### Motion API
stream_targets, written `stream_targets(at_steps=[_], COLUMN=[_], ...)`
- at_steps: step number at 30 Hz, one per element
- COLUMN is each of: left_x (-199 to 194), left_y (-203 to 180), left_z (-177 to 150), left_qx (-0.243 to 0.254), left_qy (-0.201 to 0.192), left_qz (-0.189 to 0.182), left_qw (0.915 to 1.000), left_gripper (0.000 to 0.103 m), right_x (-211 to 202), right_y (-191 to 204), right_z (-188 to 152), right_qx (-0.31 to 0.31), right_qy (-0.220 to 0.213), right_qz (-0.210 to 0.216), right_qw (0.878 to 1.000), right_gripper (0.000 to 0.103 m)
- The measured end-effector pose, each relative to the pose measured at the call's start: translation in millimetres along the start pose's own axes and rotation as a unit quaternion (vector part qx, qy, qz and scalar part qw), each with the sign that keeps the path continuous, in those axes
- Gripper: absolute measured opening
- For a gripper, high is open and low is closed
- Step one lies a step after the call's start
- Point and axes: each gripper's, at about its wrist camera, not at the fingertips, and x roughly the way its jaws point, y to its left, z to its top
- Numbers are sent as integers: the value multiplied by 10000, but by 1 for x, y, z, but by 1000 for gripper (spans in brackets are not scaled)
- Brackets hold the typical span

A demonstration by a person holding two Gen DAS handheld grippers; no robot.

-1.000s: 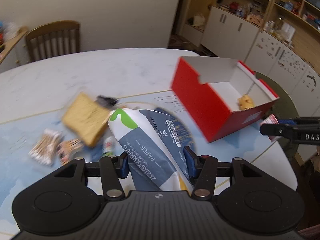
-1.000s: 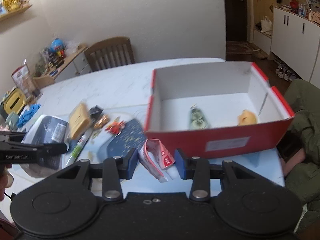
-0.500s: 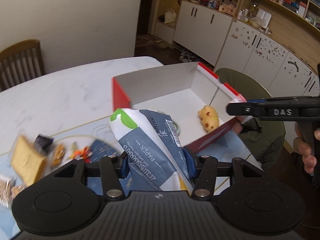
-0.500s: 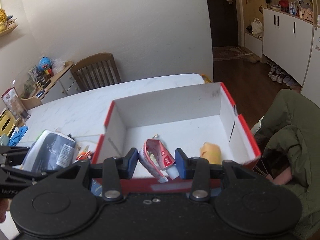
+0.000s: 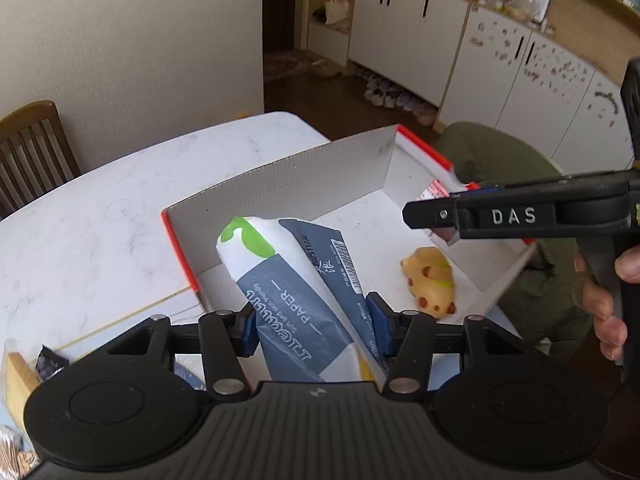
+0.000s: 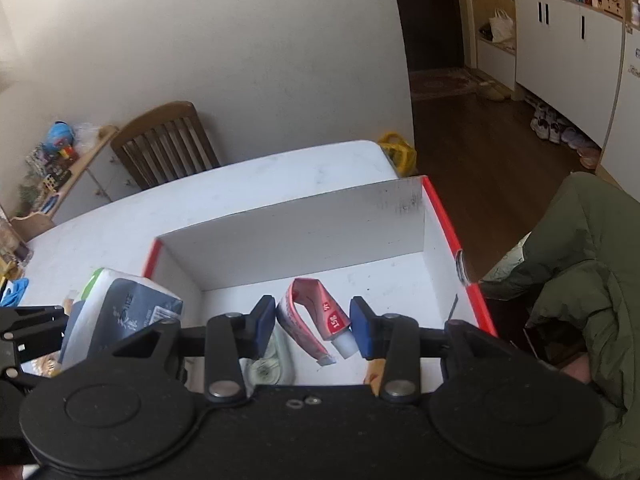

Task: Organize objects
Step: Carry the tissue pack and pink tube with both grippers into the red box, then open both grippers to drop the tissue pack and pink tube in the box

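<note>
A wooden chair (image 6: 166, 142) stands behind the white marble table (image 6: 248, 184). An olive green jacket (image 6: 580, 264) lies right of the table; white cabinets (image 5: 404, 36) beyond it.

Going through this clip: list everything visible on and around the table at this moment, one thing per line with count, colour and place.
Box: 1, red outside, white inside, open on the table.
Tissue pack: 1, white, grey and green, clamped in the left gripper over the box.
Toothpaste tube: 1, red and white, folded, clamped in the right gripper over the box.
Cheese-shaped toy: 1, yellow, on the box floor.
Table: 1, white marble-look.
Chair: 1, brown wood, behind the table.
Jacket: 1, olive green, right of the box.
Cabinets: several, white, far wall.
Left gripper: black, blue fingers.
Right gripper: black, blue fingers.
Hand: 1, on the right gripper's handle.
</note>
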Motion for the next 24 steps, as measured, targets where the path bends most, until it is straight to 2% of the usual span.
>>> stream_targets(at_steps=[8,17,24], left_x=[46,92,108], left_y=[-7,-10,-8], left_z=[16,18,13], left_qx=[-66,-62,-79], left_qy=[204,842,1140], left_qz=[298,247,238], left_qw=[9993,9961,9932], left_gripper=[52,52,52], right_x=[40,72,82], right_y=[-4,-8,-2], right_z=[6,1,0], right_qx=[-19,-81,-203], right_qy=[444,1056,1294], right_qz=[-26,-93,-215], right_qw=[9990,9943,9912], right_gripper=[40,40,40])
